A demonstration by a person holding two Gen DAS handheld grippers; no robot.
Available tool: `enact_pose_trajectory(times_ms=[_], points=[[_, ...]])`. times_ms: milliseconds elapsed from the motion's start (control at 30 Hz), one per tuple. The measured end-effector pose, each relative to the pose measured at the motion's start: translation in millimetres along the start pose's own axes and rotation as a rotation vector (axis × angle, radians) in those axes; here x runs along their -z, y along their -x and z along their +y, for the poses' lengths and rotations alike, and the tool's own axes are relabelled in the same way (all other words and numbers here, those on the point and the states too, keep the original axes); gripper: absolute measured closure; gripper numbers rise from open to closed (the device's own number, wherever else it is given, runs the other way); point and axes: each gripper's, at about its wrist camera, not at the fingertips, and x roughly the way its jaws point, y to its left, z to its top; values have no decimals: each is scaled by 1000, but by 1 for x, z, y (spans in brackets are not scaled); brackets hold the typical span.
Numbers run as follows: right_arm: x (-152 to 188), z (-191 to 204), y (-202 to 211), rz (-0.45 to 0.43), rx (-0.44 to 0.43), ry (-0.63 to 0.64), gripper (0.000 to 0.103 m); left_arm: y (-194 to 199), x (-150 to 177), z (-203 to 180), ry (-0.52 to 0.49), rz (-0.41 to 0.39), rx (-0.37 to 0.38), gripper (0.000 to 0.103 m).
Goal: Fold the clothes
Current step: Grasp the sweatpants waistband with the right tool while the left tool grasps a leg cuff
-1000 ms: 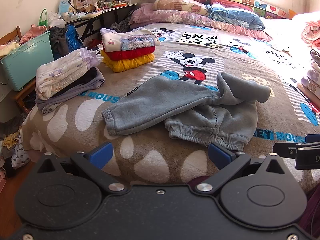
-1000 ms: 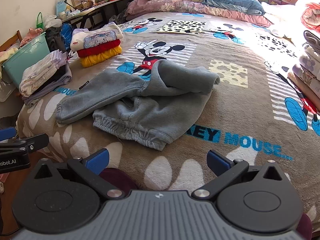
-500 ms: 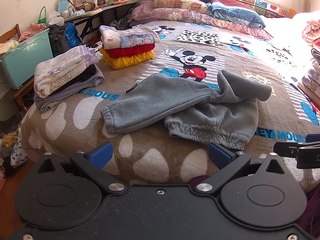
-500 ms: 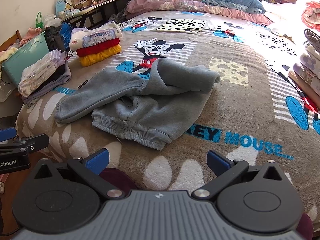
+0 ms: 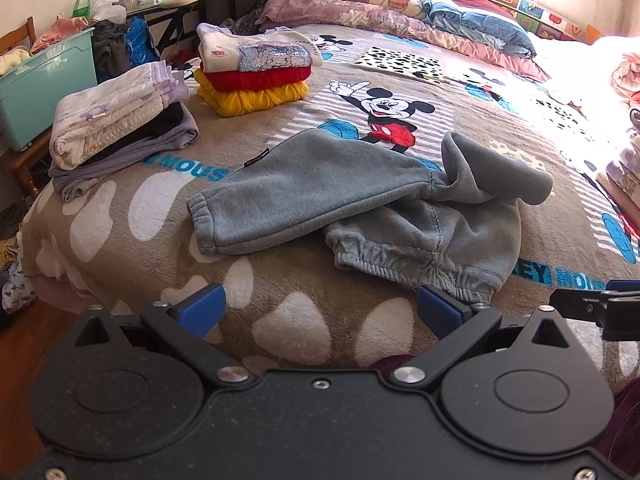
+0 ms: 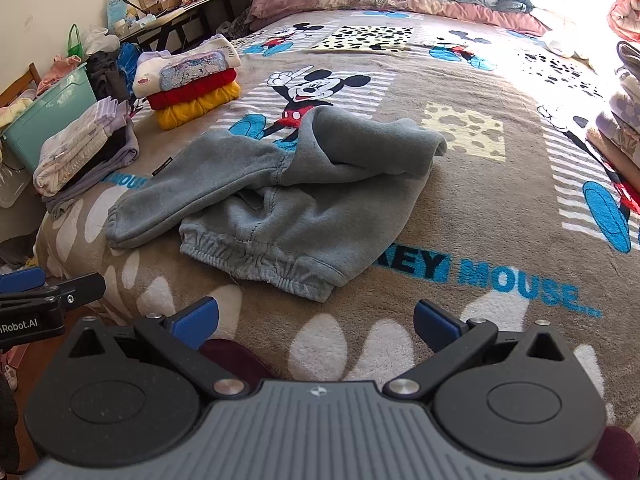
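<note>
- Grey sweatpants [image 5: 372, 196] lying crumpled on the near part of the bed, on a brown Mickey Mouse blanket [image 5: 280, 284]; one leg stretches out flat to the left with its cuffed end near the bed's edge, the other leg is bent back over itself toward the right, and the gathered elastic waistband faces the cameras.
- Left gripper [image 5: 320, 308], seen in its own wrist view: blue-padded fingers spread wide, holding nothing, poised above the blanket just short of the waistband; the right-hand pad sits close to the waistband's near corner, but contact cannot be told.
- Right gripper [image 6: 316, 320], seen in its own wrist view: fingers likewise spread apart and empty, poised over the blanket in front of the waistband, apart from the cloth.
- Stack of folded tops [image 5: 256, 68], white over red over yellow, resting farther up the bed to the left of the sweatpants.
- Second folded pile [image 5: 116, 120], pale printed cloth over dark and lilac garments, at the bed's left edge, well apart from the sweatpants.
- Teal storage bin [image 5: 40, 88] beside the bed on the left.
- Pillows [image 5: 400, 4] lined up along the head of the bed.
</note>
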Motion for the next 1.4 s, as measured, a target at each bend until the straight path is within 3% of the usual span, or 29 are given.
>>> enact_pose_trajectory(times_ms=[167,267,567,733,833,1100,1200,1367,1400], points=[[-4,-1,-12,19,-9,-1,0,-14,-2,5,22,16,13,0],[-7,-7,-19,28,-68,-34,0,-22,-3,8,35,20,27,0],[-7,-36,-51,23,-278,-195,0,-56,2,12,64,-18,127,0],[0,-54,-80,29,-379,-313,0,-82,3,13,77,42,153,0],[6,-62,-93,-18,-421,-373,0,-97,3,15,85,64,165,0],[17,-86,-130,-6,-474,-540,0,-124,0,21,136,38,243,0],[22,-96,-141,-15,-500,-615,0,-134,-2,26,172,29,263,3],[23,-98,-147,-64,-521,-637,1,-151,-6,29,182,13,287,23],[22,-96,-148,-71,-524,-628,7,-153,-7,29,175,6,291,25]])
